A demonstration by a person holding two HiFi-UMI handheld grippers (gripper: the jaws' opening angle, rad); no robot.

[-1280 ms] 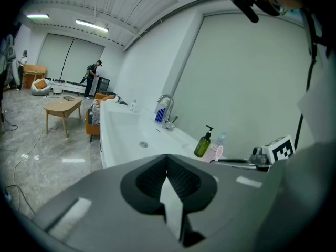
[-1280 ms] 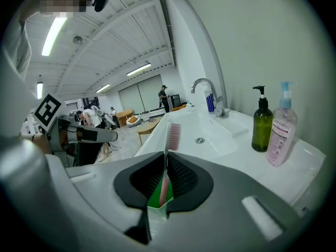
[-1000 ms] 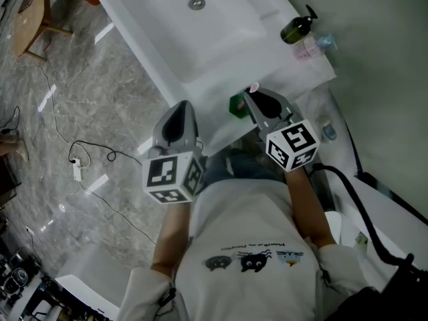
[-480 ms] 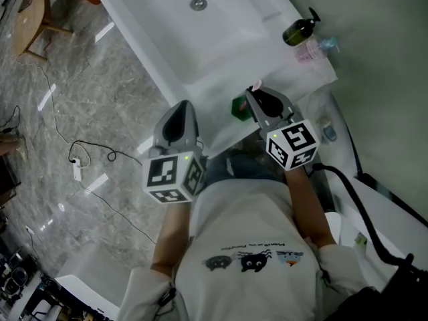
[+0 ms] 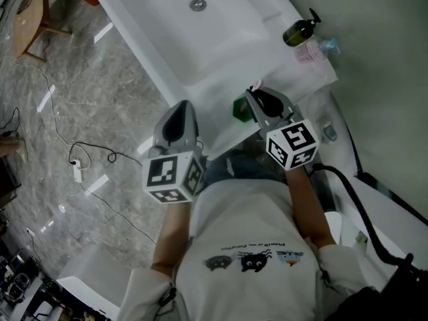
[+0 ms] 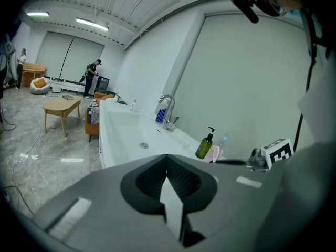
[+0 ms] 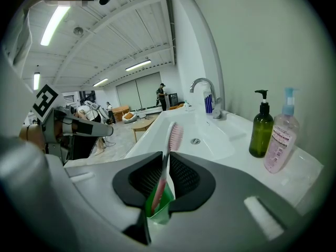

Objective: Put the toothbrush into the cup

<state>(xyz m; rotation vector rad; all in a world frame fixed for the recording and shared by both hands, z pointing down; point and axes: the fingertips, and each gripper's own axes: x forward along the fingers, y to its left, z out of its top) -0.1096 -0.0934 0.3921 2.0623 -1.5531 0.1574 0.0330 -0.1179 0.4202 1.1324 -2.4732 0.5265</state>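
Note:
A pink toothbrush [image 7: 173, 135] stands upright between the jaws of my right gripper [image 7: 167, 161], bristle head on top. Its lower end reaches down into a green cup [image 7: 160, 210] that shows under the jaws. The jaws are shut on the toothbrush handle. In the head view the right gripper [image 5: 255, 94] hovers at the front edge of the white counter, with the toothbrush [image 5: 254, 85] at its tip and the cup [image 5: 239, 108] just left of it. My left gripper [image 5: 181, 107] is shut on nothing, held off the counter's front edge to the left; it also appears as the left gripper [image 6: 168, 161].
A white sink [image 5: 167, 65] with a drain [image 5: 196, 4] runs along the counter. A green soap bottle [image 7: 261, 130] and a pink bottle [image 7: 281, 140] stand at the right end, a tap [image 7: 205, 91] behind. A cable [image 5: 93, 154] lies on the marble floor.

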